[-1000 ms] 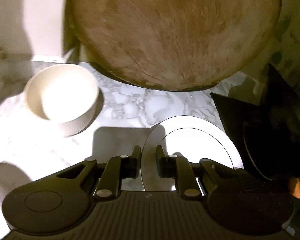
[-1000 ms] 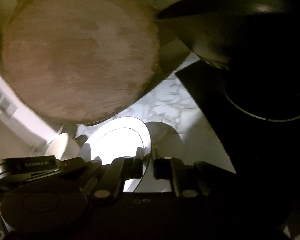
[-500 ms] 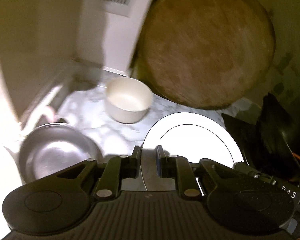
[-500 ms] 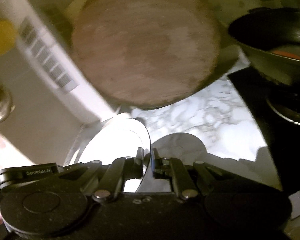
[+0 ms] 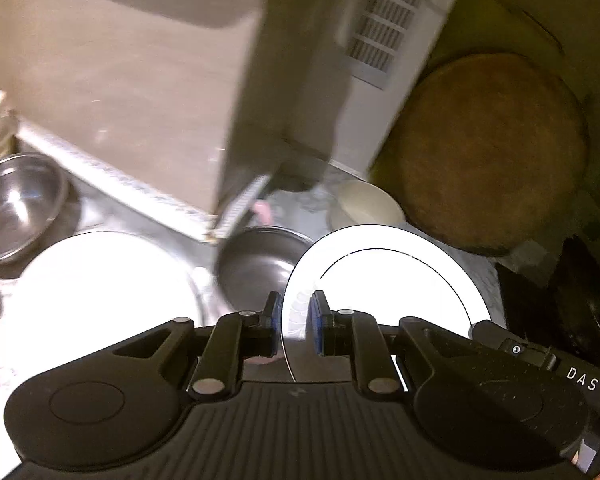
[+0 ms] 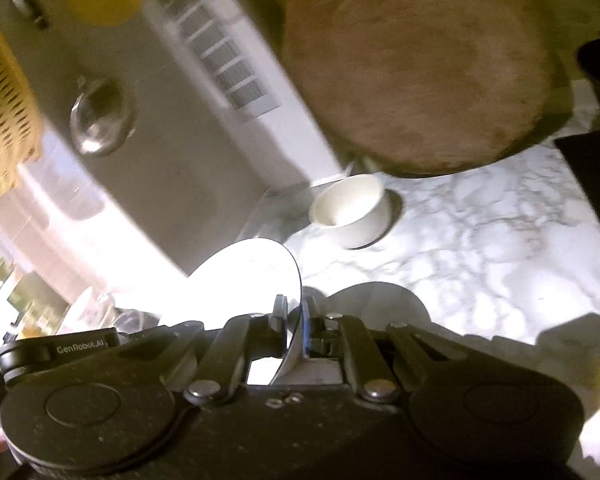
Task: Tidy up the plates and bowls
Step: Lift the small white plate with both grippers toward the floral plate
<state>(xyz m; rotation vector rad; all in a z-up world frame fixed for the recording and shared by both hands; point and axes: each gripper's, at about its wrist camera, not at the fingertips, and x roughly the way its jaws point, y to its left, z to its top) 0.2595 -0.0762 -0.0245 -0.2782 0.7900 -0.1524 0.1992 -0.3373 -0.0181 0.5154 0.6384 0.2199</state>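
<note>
Both grippers hold one white plate by opposite rim edges. In the left wrist view my left gripper is shut on the plate, which extends to the right. In the right wrist view my right gripper is shut on the same plate, which extends to the left. The plate is held in the air above the counter. A small white bowl sits on the marble counter beyond it. A second white plate and a steel bowl lie below to the left.
A round wooden board leans at the back. A white appliance with a vent grille stands to its left. Another steel bowl sits far left. A dark stove lies to the right.
Both grippers have lifted the plate and pulled back and leftward. The wooden board has shrunk in view, and the second plate and steel bowls have come into view.
</note>
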